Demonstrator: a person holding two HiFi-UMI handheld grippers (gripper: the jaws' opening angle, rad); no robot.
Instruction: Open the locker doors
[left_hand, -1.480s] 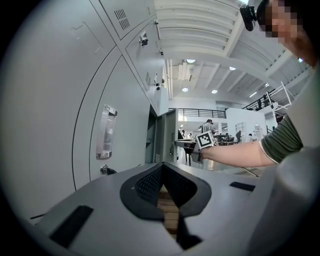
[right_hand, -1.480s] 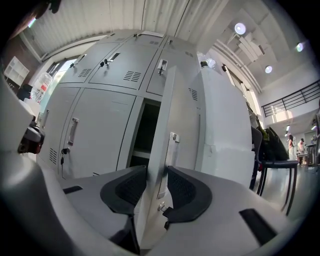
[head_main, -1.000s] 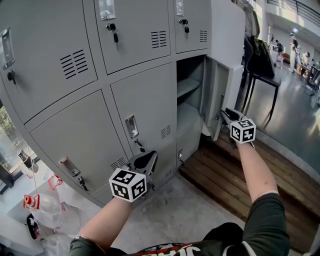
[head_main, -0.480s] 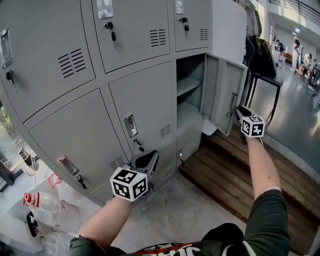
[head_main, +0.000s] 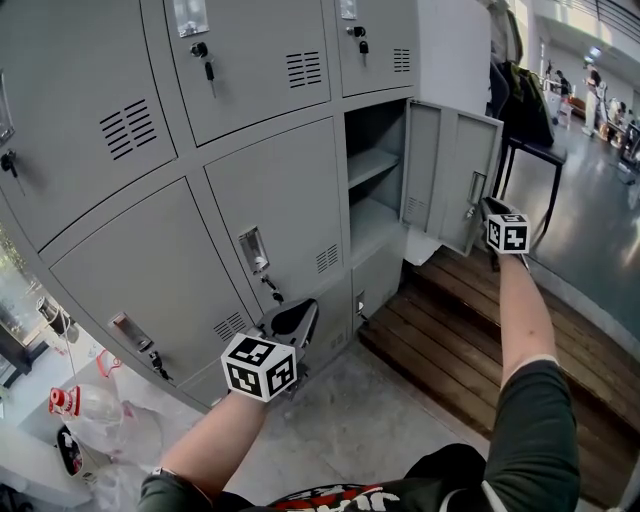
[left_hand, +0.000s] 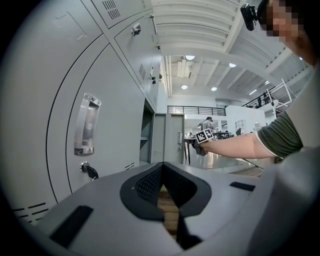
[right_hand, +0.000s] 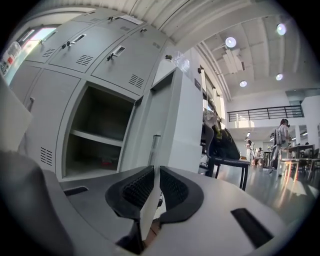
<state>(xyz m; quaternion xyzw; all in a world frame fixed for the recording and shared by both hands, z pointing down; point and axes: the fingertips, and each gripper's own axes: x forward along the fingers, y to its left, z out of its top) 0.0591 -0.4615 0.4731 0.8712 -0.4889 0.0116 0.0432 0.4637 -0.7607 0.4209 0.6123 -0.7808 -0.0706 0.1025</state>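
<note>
Right gripper view: gripper (right_hand: 156, 175) on door edge (right_hand: 155, 147)

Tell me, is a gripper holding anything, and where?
The right gripper has just been closing its jaws on the open locker door, pinching its free edge. The left gripper holds nothing.

I see grey metal locker doors (head_main: 250, 60), each with a slatted vent, a recessed handle and a hanging key. At two o'clock, one open door (head_main: 452, 178) stands upright, swung wide. The doors from nine to twelve o'clock are shut.
</note>
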